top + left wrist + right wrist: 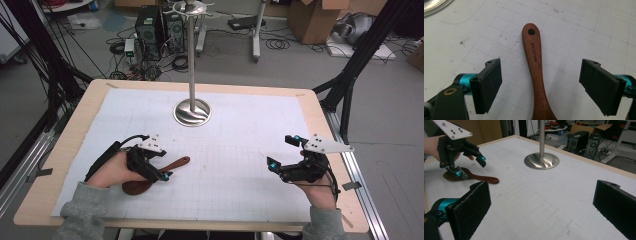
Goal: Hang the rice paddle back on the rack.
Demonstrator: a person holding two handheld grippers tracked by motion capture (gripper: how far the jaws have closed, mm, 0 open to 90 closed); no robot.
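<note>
In the high view, a wooden spoon (159, 175) is seen lying flat on the white mat of the counter (45, 185), at the near left, its handle pointing toward the middle. The left claw (159, 172) is held low over it, tilted down, while the right claw (284, 155) is held apart at the near right with nothing beneath it. A steel stand (192, 111) is seen upright at the far middle. The step in hand is judged to be the pickup of the spoon. In the left gripper view, the spoon (535, 65) is seen running up between the two black jaws, its handle end with a hanging hole pointing away; the left claw (540, 85) is spread wide and clear mat is seen on both sides, so nothing is gripped or touched. A descent and a closing across the handle's narrow part are judged to be called for next. In the right gripper view, the right claw (541, 207) is seen wide and empty above bare mat, and the left claw (469, 166) is seen farther off straddling the spoon (477, 178), with the stand (541, 160) beyond.
</note>
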